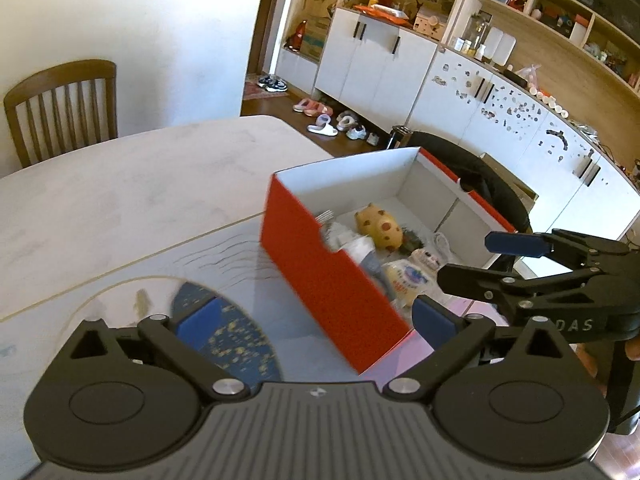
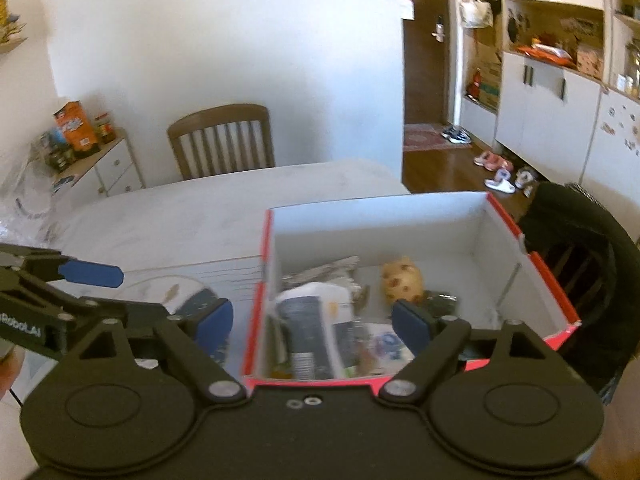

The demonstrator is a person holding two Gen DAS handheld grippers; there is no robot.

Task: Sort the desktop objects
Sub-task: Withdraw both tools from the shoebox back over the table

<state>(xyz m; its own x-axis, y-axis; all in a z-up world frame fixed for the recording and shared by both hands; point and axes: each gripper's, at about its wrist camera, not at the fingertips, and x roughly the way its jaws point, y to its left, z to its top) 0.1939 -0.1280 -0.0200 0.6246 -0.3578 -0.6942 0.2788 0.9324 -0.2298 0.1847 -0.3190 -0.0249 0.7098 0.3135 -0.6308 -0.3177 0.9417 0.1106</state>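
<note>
cardboard box, red outside and white inside, sits on the desk toward its right edge, long axis running away from both tools toward the far right corner. the right gripper hangs over the box's near short wall, blue pads spread wide and holding nothing; its left pad is outside the box's left wall and its right pad is over the contents. the left gripper is just left of the box, over the printed mat, also spread and empty, with the box's long red side wall between its pads. the right one is the nearer to the contents.

inside, toward the near end, lies a loose heap: a yellow spotted plush toy, soft and rounded, a crinkled silver foil wrapper, a glossy pouch, blurred, and a round white packet with blue print. the far half of the box floor is bare. i judge most of the sorting done, since i see no loose item left on the desk except a clear plastic bag at its far left edge. soft, slippery packaging would need a gentle pinch.
</note>
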